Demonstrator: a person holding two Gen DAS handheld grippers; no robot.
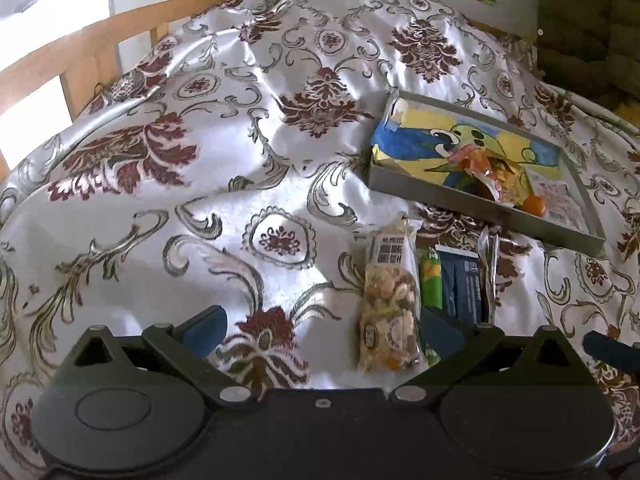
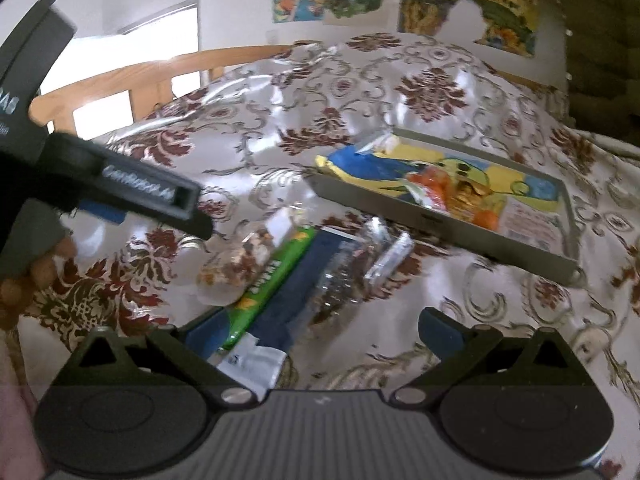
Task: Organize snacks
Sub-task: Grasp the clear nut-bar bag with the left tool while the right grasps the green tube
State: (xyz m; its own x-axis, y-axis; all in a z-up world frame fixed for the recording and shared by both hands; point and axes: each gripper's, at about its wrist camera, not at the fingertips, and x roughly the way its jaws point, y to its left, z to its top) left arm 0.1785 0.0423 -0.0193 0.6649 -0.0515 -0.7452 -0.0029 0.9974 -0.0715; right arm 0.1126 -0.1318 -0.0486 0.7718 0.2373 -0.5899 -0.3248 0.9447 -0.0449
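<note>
While both sets of jaws stand wide and empty, straddle nut packet (image 1: 390, 308) lengthwise with left gripper (image 1: 320, 330), avoid green pack (image 1: 431, 280) touching beside it, then lift toward tray (image 1: 440, 194) just beyond on tablecloth (image 1: 200, 160); keep right gripper (image 2: 320, 334) clear.

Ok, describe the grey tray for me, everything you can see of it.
The grey tray is shallow and rectangular, with low straight walls, apparently metal. It rests slightly tilted on the patterned cloth. A blue and yellow cartoon picture lines its bottom; orange-wrapped snacks lie inside it. Neither hand-held gripper touches it.
</note>
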